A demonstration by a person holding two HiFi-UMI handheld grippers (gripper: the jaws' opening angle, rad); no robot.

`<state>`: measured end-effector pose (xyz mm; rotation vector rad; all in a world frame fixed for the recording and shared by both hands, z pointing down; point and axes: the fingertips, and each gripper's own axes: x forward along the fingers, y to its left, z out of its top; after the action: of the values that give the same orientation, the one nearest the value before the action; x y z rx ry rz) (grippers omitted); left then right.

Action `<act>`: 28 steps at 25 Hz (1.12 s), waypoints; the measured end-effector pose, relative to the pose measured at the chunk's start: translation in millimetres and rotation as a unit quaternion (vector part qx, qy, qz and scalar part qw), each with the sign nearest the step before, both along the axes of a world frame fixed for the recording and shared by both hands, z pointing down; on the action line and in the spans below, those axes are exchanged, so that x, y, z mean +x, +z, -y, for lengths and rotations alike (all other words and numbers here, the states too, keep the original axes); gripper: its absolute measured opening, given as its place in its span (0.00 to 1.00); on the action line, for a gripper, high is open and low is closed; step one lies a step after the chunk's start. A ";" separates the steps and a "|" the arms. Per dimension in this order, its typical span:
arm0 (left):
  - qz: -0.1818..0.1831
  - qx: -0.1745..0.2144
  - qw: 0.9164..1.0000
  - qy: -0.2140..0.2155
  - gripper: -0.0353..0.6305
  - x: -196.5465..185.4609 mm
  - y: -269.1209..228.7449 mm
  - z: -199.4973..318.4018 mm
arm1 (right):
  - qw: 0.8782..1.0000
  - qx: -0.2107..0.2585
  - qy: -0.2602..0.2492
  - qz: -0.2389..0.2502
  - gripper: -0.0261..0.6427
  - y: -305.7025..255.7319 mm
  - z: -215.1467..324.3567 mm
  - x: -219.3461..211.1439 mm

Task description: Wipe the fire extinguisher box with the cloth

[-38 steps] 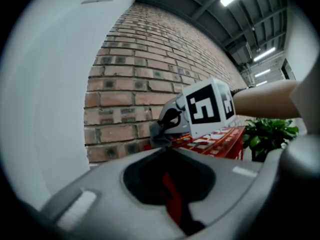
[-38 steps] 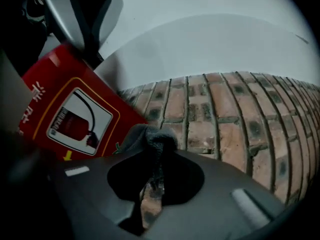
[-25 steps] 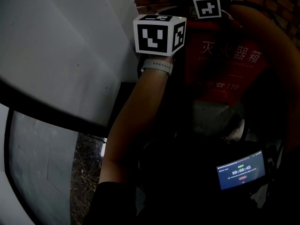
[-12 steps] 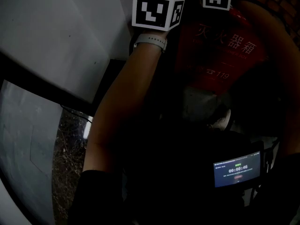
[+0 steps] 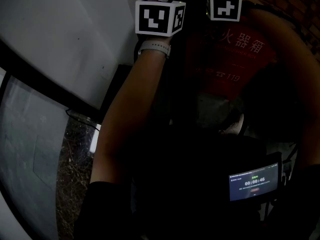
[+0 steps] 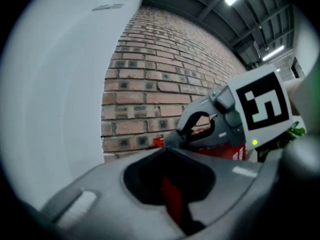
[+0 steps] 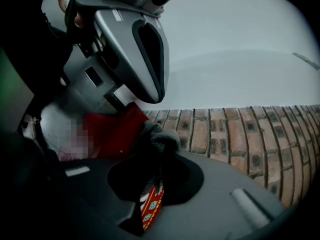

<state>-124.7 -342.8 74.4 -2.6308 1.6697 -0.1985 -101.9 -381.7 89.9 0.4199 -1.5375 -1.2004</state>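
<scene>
Right gripper (image 7: 159,156) pinches grey cloth (image 7: 161,136) at the far red fire extinguisher box (image 5: 227,59) for wiping; left gripper (image 6: 166,149) jaws seem closed, empty.

We log | fire extinguisher box (image 5: 227,59): red, white characters and "119" on its front, upright against brick wall (image 7: 235,134) | cloth (image 7: 159,136): dark grey, fuzzy, bunched, pinched in right gripper (image 7: 156,159), right at box's red surface
</scene>
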 end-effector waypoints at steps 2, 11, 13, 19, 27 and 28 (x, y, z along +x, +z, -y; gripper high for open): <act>0.001 -0.002 1.000 -0.004 0.06 -2.0 2.0 -4.3 | 1.000 -0.001 -0.008 -0.001 0.08 -0.9 -11.2 -2.4; -0.007 -0.006 1.000 -0.007 0.06 10.5 4.2 -11.7 | 0.999 -0.047 -0.010 0.001 0.08 7.1 -50.1 7.4; -0.010 -0.007 1.000 -0.005 0.06 15.3 2.3 -15.8 | 0.999 -0.045 -0.013 0.001 0.08 4.4 -59.6 11.3; 0.001 0.007 1.000 0.003 0.06 29.9 -12.6 -23.5 | 1.000 -0.015 0.012 0.016 0.09 -25.8 -54.1 43.4; -0.007 0.003 1.000 0.014 0.06 44.0 -8.8 -6.4 | 0.997 0.015 0.071 0.036 0.09 -53.5 -5.5 77.0; -0.009 0.004 1.000 0.017 0.06 47.0 -8.4 -5.2 | 0.996 0.019 0.074 0.037 0.09 -54.1 1.0 77.7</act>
<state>-77.7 -337.6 66.0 -2.6622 1.6263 -0.1673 -24.3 -382.7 35.9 0.5984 -1.5198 -1.1094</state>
